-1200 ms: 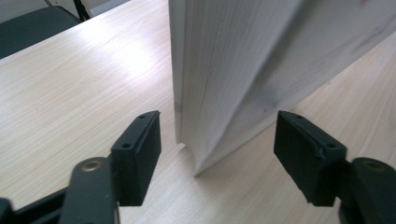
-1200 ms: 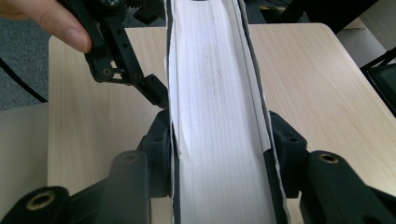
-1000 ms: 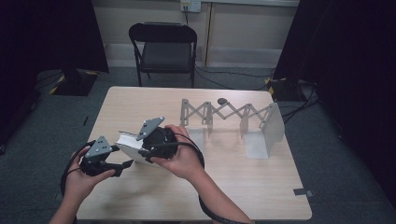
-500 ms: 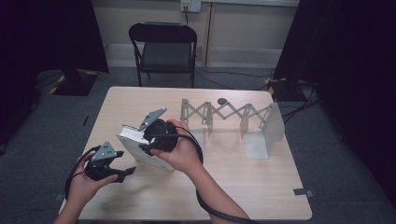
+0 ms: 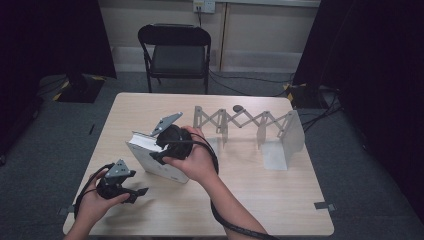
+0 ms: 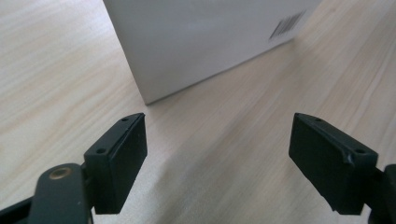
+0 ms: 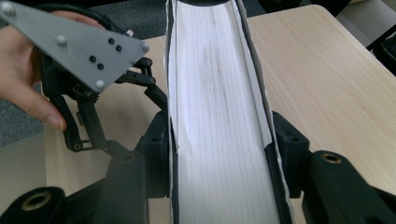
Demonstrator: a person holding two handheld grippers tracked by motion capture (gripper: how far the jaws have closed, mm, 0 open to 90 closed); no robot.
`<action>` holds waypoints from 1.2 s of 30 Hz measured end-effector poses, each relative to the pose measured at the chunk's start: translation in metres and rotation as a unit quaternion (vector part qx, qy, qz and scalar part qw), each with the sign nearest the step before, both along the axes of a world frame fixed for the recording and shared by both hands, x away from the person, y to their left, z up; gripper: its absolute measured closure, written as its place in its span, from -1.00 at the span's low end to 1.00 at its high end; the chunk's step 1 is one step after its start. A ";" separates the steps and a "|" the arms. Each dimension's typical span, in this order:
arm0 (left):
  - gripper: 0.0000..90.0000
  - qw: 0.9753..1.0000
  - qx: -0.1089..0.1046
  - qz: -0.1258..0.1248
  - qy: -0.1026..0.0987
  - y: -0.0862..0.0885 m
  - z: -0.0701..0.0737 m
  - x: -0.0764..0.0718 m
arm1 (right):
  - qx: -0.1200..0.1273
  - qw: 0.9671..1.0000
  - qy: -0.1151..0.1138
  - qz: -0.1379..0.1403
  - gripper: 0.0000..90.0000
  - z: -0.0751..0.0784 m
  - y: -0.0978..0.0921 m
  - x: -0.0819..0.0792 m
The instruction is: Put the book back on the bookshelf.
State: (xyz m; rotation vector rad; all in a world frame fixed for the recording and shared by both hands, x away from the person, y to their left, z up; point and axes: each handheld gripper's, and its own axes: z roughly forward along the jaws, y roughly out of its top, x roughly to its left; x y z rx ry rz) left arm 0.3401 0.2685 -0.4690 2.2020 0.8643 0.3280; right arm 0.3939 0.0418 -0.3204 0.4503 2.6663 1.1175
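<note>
Your right tongs [image 5: 159, 150] are clamped on the white book [image 5: 152, 161], one jaw pressed against each cover. In the right gripper view the page block [image 7: 219, 126] runs straight up between the two black jaws, with the covers flush against the pads on either side. From the high view the book stands tilted on the surface [image 5: 260, 200], its lower edge down on the wood and its upper edge raised toward your right hand [image 5: 197, 160], left of the middle of the surface.

Your left tongs [image 5: 137, 192] are spread wide and grip nothing. In the left gripper view bare wood lies between the two pads [image 6: 123, 158], and the book's white cover [image 6: 201, 42] rises just beyond them, a barcode near its far corner; the pads are near the book but not touching it. Your left hand [image 5: 95, 202] holds that gripper low near the front left corner of the surface, its jaws pointing toward the book.

Behind the book, an expanding book rack [image 5: 250, 127] stands stretched across the far half of the surface, its grey scissor lattice joining upright plates. Nothing sits between its plates. A small dark object [image 5: 238, 108] lies just behind the rack; I cannot tell what it is. A black folding chair [image 5: 175, 50] stands beyond the far edge.
</note>
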 end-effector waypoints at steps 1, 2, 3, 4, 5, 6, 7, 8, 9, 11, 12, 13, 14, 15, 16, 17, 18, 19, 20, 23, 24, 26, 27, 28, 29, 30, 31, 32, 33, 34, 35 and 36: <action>-0.57 1.000 0.000 -0.002 0.005 0.000 -0.002 0.000 | 0.002 1.000 0.002 -0.002 0.12 0.000 0.000 0.001; -0.58 1.000 -0.002 -0.001 0.007 -0.001 -0.004 0.000 | 0.003 1.000 0.003 -0.002 0.12 0.000 -0.001 0.001; -0.59 1.000 -0.002 -0.001 0.009 -0.001 -0.005 -0.001 | 0.002 1.000 0.003 -0.001 0.12 0.000 -0.001 0.002; -0.58 1.000 0.002 -0.006 0.011 -0.001 -0.006 -0.001 | 0.002 1.000 0.003 0.000 0.12 0.000 -0.001 0.002; -0.60 1.000 0.005 -0.005 0.014 -0.002 -0.008 -0.001 | 0.001 1.000 0.005 0.000 0.12 0.000 -0.001 0.002; -0.60 1.000 0.005 -0.005 0.016 -0.002 -0.009 0.000 | -0.002 1.000 0.005 0.002 0.12 0.001 0.000 0.002; -0.60 1.000 0.008 -0.004 0.016 -0.002 -0.009 0.000 | -0.003 1.000 0.005 0.002 0.12 0.001 0.000 0.003; -0.60 1.000 0.013 -0.001 0.012 -0.002 -0.010 0.000 | -0.003 1.000 0.005 0.002 0.12 0.001 0.000 0.003; -0.59 1.000 0.012 -0.002 0.014 -0.002 -0.011 0.000 | -0.003 1.000 0.006 0.002 0.11 0.001 0.000 0.004; -0.61 1.000 0.013 -0.004 0.012 -0.002 -0.013 0.000 | 0.001 1.000 0.007 0.001 0.11 0.000 -0.001 0.005; -0.61 1.000 0.016 -0.005 0.011 -0.002 -0.013 0.000 | 0.002 1.000 0.007 0.002 0.11 0.000 -0.002 0.005; -0.60 1.000 0.016 -0.005 0.010 -0.002 -0.014 0.000 | 0.003 1.000 0.006 0.003 0.11 0.000 -0.002 0.005; -0.61 1.000 0.015 -0.005 0.010 -0.002 -0.014 -0.001 | 0.004 1.000 0.007 0.003 0.10 0.000 -0.002 0.006; -0.60 1.000 0.019 -0.008 0.012 -0.002 -0.014 -0.001 | 0.003 1.000 0.009 0.003 0.09 0.000 -0.002 0.006; -0.59 1.000 0.021 -0.014 0.007 -0.002 -0.015 -0.001 | 0.004 1.000 0.008 0.004 0.09 0.000 -0.002 0.006; -0.61 1.000 0.022 -0.013 0.006 -0.001 -0.015 -0.001 | 0.006 1.000 0.010 0.004 0.09 -0.001 -0.002 0.007; -0.61 1.000 0.021 -0.012 0.009 -0.001 -0.016 0.000 | 0.007 1.000 0.012 0.005 0.08 -0.001 -0.003 0.007; -0.61 1.000 0.021 -0.010 0.011 0.000 -0.018 0.000 | 0.007 1.000 0.012 0.004 0.08 -0.001 -0.003 0.008; -0.60 1.000 0.022 -0.008 0.011 0.000 -0.019 0.000 | 0.007 1.000 0.011 0.005 0.08 -0.001 -0.003 0.008; -0.61 1.000 0.025 -0.010 0.015 0.001 -0.022 -0.001 | 0.007 1.000 0.011 0.005 0.07 -0.001 -0.003 0.009; -0.61 0.999 0.030 -0.013 0.011 0.002 -0.023 0.000 | 0.007 1.000 0.010 0.005 0.06 -0.001 -0.003 0.010; -0.64 1.000 0.024 -0.014 0.009 0.002 -0.024 0.000 | 0.007 1.000 0.010 0.007 0.05 -0.001 -0.003 0.011; -0.63 1.000 0.024 -0.012 0.010 0.002 -0.024 0.000 | 0.006 1.000 0.012 0.008 0.04 -0.002 -0.004 0.012; -0.64 1.000 0.023 -0.013 0.010 0.002 -0.024 0.000 | 0.006 1.000 0.013 0.009 0.04 -0.002 -0.003 0.012; -0.64 1.000 0.023 -0.014 0.009 0.003 -0.024 0.000 | 0.004 1.000 0.014 0.007 0.01 -0.002 -0.003 0.012; -0.65 1.000 0.022 -0.014 0.008 0.003 -0.025 0.000 | 0.003 1.000 0.019 0.006 0.00 -0.003 -0.002 0.013; -0.65 1.000 0.020 -0.014 0.007 0.003 -0.025 0.000 | -0.001 1.000 0.021 0.006 0.00 -0.004 -0.002 0.013; -0.65 1.000 0.018 -0.013 0.006 0.003 -0.026 0.000 | -0.003 1.000 0.023 0.005 -0.01 -0.005 -0.001 0.014; -0.65 1.000 0.020 -0.015 0.002 0.004 -0.025 0.000 | -0.007 1.000 0.025 0.005 -0.01 -0.007 0.000 0.014; -0.65 1.000 0.017 -0.015 0.004 0.004 -0.026 0.000 | -0.007 1.000 0.022 0.007 -0.01 -0.007 0.000 0.015; -0.66 1.000 0.017 -0.016 0.000 0.005 -0.026 0.000 | -0.009 1.000 0.024 0.007 -0.01 -0.006 0.000 0.015; -0.66 1.000 0.018 -0.020 -0.001 0.006 -0.026 0.000 | -0.010 1.000 0.025 0.005 -0.02 -0.006 0.000 0.015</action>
